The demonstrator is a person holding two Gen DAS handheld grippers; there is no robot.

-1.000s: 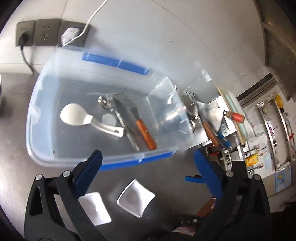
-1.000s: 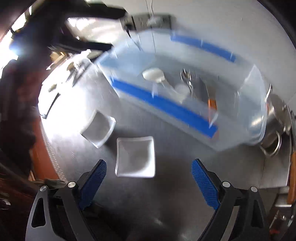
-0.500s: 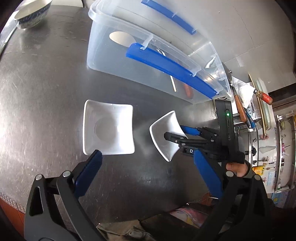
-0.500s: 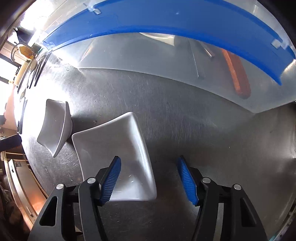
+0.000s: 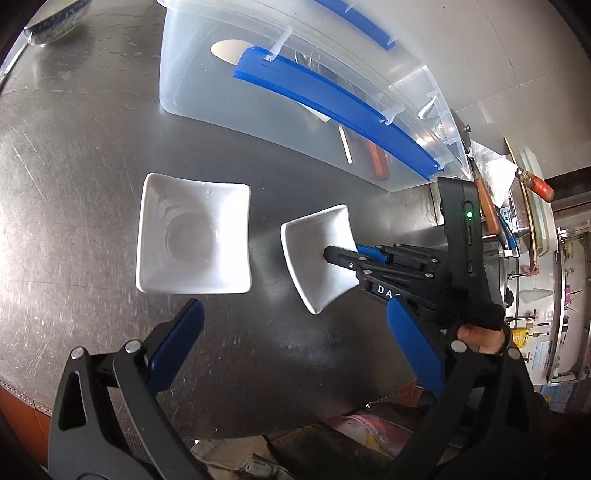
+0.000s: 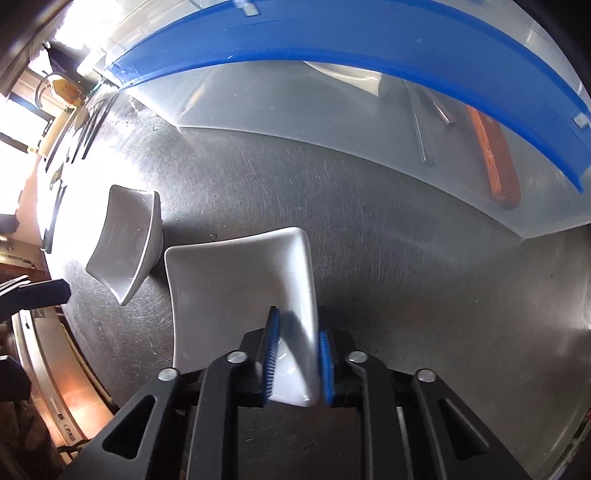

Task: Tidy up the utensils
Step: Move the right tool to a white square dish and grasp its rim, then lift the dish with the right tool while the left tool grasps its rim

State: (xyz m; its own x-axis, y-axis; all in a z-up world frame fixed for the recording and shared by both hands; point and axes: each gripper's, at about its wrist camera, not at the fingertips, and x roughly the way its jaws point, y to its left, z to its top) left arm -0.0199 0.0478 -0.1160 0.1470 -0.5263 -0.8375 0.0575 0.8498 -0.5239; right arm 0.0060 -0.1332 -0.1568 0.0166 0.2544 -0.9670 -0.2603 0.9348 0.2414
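Two white square dishes lie on the steel table. My left gripper hangs open just in front of the left dish, touching nothing. The right dish has my right gripper on it. In the right wrist view that gripper has its jaws closing on the dish: the near right rim stands between the blue pads, and both pads touch it. The other dish lies to its left. Behind the dishes, a clear bin with blue handles holds a white spoon and a wood-handled knife.
A blue-patterned bowl sits at the far left corner of the table. Wood-handled knives and a cleaver lie right of the bin. The table's front edge runs just below my left gripper. A person's hand holds the right gripper.
Both grippers came down from over the bin to the dishes. The right jaws went from wide apart to pinching the right dish's rim. The left jaws stayed open.
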